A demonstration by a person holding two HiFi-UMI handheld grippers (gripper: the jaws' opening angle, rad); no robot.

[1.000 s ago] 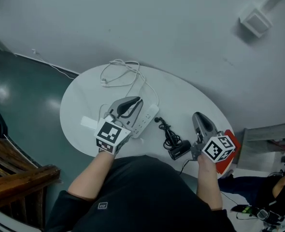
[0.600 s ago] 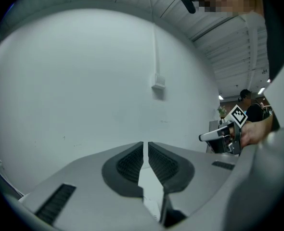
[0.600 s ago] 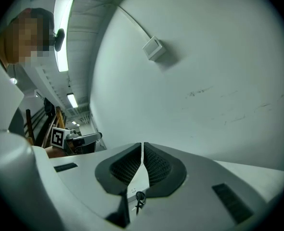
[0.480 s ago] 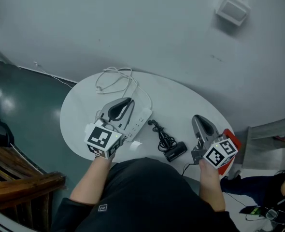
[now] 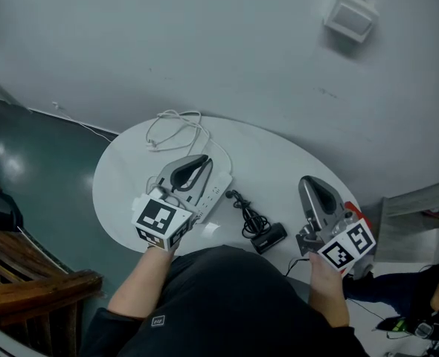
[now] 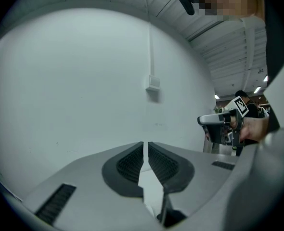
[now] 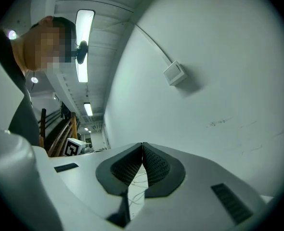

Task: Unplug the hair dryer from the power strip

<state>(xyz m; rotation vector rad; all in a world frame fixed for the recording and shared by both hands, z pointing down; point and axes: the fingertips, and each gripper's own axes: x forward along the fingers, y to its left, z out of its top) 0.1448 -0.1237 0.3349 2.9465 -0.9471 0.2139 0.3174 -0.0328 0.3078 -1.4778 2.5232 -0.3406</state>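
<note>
Both hand-held grippers are lifting away from the round white worktop (image 5: 279,158), and the job looks done. The long white plastic power strip (image 5: 216,189) lies left of the worktop's middle. Just to its right, apart from it and not in any socket, lie a bundled black cord (image 5: 247,213) and its chunky black plug (image 5: 268,237). That cord and plug lay in the same spot a second ago. What has changed is the hands. The left gripper (image 5: 198,163) hangs over the near end of the power strip, drawn back a little toward the person. Its dark ribbed pads stand a thin slit apart with nothing between them. The right gripper (image 5: 314,187), well to the right of the power strip past the plug, has risen clear of the worktop edge. Its pads meet at the tips and it holds nothing. A loose coil of thin white cable (image 5: 176,129) sits beyond the far end of the power strip, untouched. The body of the hair dryer cannot be made out for certain, since the right gripper and its marker cube cover that edge. With the plug free and both grippers empty, this reads as the withdrawal after the unplugging.
</note>
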